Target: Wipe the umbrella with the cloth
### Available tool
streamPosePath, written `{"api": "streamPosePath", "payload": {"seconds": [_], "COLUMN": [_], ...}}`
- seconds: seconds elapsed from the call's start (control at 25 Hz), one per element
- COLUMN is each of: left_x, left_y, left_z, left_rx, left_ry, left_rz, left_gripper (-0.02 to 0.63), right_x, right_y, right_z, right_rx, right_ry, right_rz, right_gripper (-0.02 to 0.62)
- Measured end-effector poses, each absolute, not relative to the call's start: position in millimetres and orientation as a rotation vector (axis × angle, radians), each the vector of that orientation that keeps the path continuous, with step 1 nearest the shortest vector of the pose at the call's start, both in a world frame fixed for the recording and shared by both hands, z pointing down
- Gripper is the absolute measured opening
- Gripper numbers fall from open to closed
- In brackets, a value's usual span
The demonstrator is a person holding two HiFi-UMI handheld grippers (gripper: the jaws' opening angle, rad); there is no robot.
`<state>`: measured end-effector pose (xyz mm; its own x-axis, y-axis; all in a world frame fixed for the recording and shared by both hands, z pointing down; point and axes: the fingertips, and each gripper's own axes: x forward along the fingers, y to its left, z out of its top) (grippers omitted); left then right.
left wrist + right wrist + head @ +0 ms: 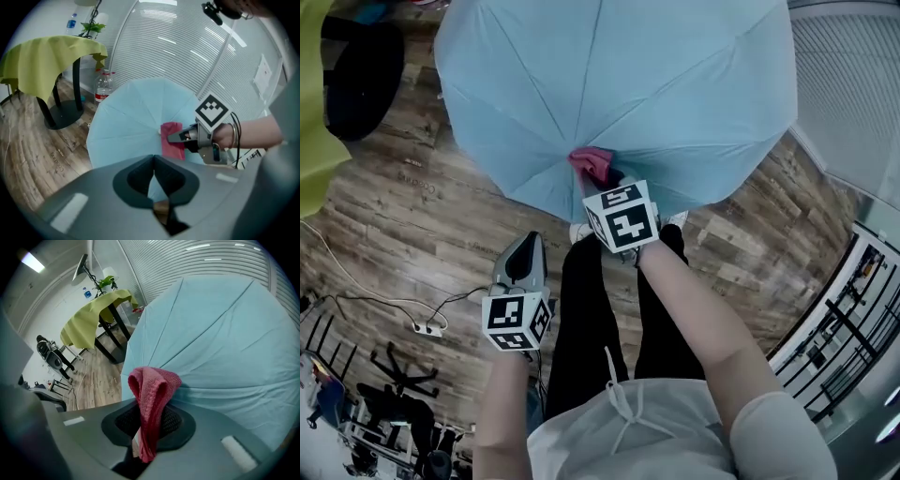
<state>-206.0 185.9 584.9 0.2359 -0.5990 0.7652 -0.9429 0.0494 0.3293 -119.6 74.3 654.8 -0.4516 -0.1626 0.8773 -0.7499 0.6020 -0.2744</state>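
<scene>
An open light-blue umbrella (619,84) rests on the wooden floor ahead of me, its canopy facing me. My right gripper (605,180) is shut on a folded pink cloth (592,165), and the cloth touches the canopy close to its near edge. In the right gripper view the cloth (152,401) bulges out between the jaws of the right gripper (150,425), against the umbrella (225,338). My left gripper (523,247) hangs lower left, clear of the umbrella, shut and holding nothing. The left gripper (153,177) looks onto the umbrella (131,122) and the pink cloth (172,140).
A table under a yellow-green cover (47,54) stands left of the umbrella on a black round base (361,75). A water bottle (104,86) stands on the floor behind the umbrella. A power strip with cables (427,328) lies at the left. White blinds (187,51) close off the back.
</scene>
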Motion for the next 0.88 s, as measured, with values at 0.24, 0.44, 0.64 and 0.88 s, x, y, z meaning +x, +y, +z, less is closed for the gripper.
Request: {"api": "streamPosePath", "payload": {"seconds": [0.24, 0.44, 0.64, 0.88], "left_x": [-189, -170, -136, -91], "left_y": [180, 165, 159, 145], "left_z": [592, 598, 600, 600], "left_rx": [1.609, 1.624, 1.64, 1.625], "left_ry": [-1.469, -1.469, -1.442, -1.435], "left_rz": [0.47, 0.472, 0.501, 0.506], "left_gripper": [0.006, 0.006, 0.006, 0.006], "right_x": [-93, -70, -34, 24], "right_y": [77, 71, 56, 35], "right_z": [660, 664, 656, 651], "right_rx": [0.688, 0.669, 0.73, 0.777], "right_ry": [-1.964, -1.985, -2.022, -2.012], "right_rz": [0.809, 0.758, 0.784, 0.827], "right_gripper": [0.063, 0.063, 0.064, 0.064]}}
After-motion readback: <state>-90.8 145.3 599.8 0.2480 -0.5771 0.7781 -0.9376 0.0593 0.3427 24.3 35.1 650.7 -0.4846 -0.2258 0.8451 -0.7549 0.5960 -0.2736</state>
